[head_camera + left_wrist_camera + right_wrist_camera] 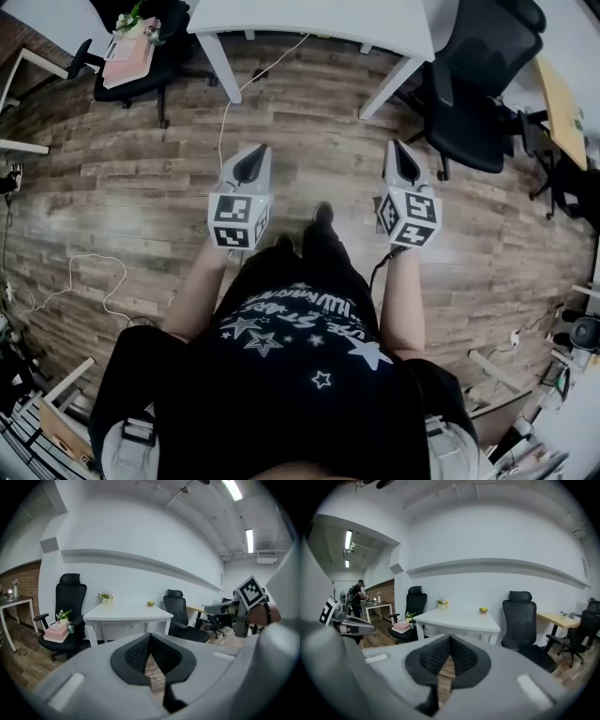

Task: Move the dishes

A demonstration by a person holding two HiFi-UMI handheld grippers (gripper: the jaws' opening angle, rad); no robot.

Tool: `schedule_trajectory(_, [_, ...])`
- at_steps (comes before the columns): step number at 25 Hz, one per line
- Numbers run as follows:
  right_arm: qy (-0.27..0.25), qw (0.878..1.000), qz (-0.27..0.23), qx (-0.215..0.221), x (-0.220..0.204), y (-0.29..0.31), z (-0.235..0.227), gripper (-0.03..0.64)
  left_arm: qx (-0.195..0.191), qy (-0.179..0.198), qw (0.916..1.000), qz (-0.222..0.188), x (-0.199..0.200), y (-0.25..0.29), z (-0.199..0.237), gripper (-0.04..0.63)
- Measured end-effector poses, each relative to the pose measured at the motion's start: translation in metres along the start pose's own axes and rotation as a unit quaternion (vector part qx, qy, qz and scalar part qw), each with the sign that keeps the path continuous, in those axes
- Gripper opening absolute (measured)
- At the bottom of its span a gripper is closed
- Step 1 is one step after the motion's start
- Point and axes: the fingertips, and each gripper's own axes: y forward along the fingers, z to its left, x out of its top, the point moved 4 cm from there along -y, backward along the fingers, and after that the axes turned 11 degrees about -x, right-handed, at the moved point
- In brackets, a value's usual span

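There are two grippers, the left gripper (255, 155) and the right gripper (401, 152). Ahead of the right jaws stands one white table (459, 619), and on it are one small dish (483, 611) and one flower pot (441, 603). I count three black office chairs: a first chair (415, 603) left of the jaws, a second chair (520, 616) right of them, and a third chair (583, 627) far right. One pink box (400, 627) lies on the first chair. One person (357, 595) is far left.

The print on the shirt (298, 323) is illegible.
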Motion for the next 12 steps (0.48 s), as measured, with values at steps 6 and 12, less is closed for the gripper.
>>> schedule_trajectory(6, [0.000,1.000,-0.011,0.008,0.005,0.004,0.012,0.003,-0.002,-0.002,0.9999,-0.012,0.006,-0.010,0.014,0.011])
schedule_trajectory(12, [0.008,1.000,-0.015,0.017,0.016,0.028,0.017,0.024,0.013,0.001,0.9997,-0.020,0.016,-0.010,0.035,0.011])
